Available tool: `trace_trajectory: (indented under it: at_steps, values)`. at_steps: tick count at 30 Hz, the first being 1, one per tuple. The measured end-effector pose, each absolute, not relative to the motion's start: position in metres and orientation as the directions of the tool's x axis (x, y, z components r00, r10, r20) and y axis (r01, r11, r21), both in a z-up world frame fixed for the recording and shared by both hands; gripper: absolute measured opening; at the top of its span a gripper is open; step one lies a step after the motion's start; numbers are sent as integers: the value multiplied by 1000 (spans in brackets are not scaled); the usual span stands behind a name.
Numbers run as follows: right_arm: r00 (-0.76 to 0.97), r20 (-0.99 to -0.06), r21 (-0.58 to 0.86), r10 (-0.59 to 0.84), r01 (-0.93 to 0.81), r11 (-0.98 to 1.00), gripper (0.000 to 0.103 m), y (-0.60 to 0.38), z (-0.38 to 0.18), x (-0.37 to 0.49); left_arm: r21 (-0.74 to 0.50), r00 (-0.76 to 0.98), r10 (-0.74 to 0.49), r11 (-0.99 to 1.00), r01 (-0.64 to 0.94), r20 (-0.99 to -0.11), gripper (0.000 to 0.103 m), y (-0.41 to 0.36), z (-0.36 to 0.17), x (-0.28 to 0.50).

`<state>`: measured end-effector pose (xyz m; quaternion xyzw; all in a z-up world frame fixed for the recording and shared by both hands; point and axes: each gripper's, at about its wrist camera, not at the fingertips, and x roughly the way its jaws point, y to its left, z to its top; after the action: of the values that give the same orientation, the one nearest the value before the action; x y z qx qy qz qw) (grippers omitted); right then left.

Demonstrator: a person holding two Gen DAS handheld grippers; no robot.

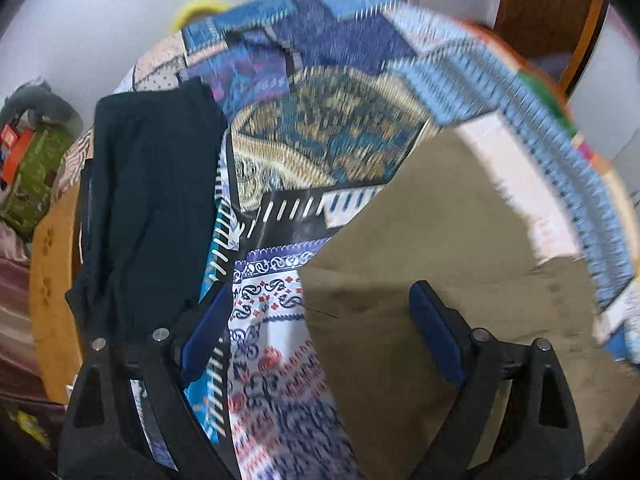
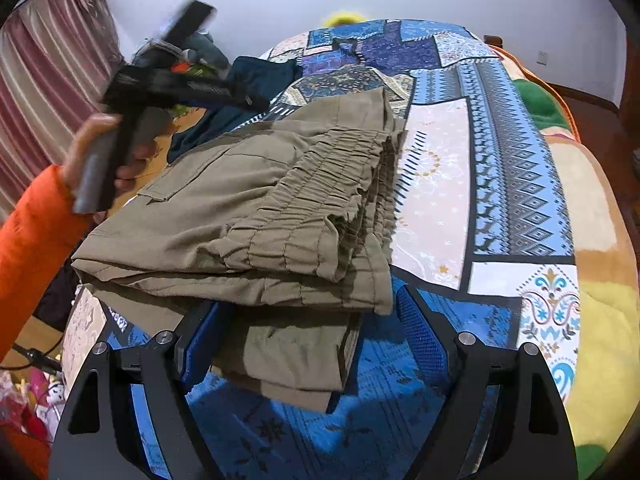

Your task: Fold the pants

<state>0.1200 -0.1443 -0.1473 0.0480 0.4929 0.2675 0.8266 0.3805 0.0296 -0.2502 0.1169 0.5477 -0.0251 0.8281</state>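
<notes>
While folded olive-khaki cotton pants [image 2: 256, 216] lie on the patchwork-quilted bed [image 2: 520, 184] | left tool [image 1: 320, 332] spread, gripping nothing; right tool [image 2: 304, 344] spread, straddling the pants' near edge | dark navy garment [image 1: 148, 200] beside

Motion-blurred left tool [image 2: 176, 80] and patchwork bedspread [image 1: 520, 92]; dark garment [image 1: 148, 208] partly hidden.

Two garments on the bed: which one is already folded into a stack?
The khaki pants, lying in layers with the gathered waistband on top, just ahead of the right gripper. The dark garment farther back lies loose and rumpled at the bed's edge.
</notes>
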Motion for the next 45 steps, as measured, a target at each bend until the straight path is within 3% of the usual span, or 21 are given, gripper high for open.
trace_trajectory:
  at_steps: [5, 12, 21, 28, 31, 33, 35, 38, 40, 45]
  values:
    - [383, -795, 346, 470, -349, 871, 81, -157, -149, 120, 218, 359, 148, 963, 162, -921, 100, 38, -279, 384]
    - [413, -807, 328, 423, -281, 902, 81, -184, -148, 118, 298, 390, 200, 931, 210, -899, 100, 44, -270, 347]
    - [526, -773, 262, 354, -242, 934, 81, -212, -115, 112, 214, 377, 125, 955, 204, -918, 100, 71, -242, 278]
    - [547, -745, 248, 381, -303, 920, 81, -194, -104, 118, 92, 391, 9, 977, 193, -920, 100, 67, -229, 230]
    - [531, -737, 264, 418, -343, 901, 81, -181, -110, 126, 99, 438, 8, 978, 185, -899, 100, 59, -226, 219]
    - [504, -743, 283, 440, -360, 889, 77, -173, -117, 134, 108, 460, 15, 978, 177, -888, 100, 58, -224, 218]
    - [471, -751, 309, 463, -369, 876, 63, -165, -126, 143, 103, 477, 14, 982, 161, -879, 95, 61, -222, 216]
    - [425, -774, 322, 470, -374, 870, 47, -156, -141, 151, 76, 495, 3, 989, 127, -869, 82, 75, -221, 214]
    - [398, -793, 318, 462, -376, 870, 39, -153, -152, 153, 74, 481, 23, 993, 87, -876, 80, 86, -227, 215]
    - [385, -800, 317, 460, -379, 869, 31, -155, -161, 146, -25, 482, -38, 999, 33, -875, 80, 102, -233, 211]
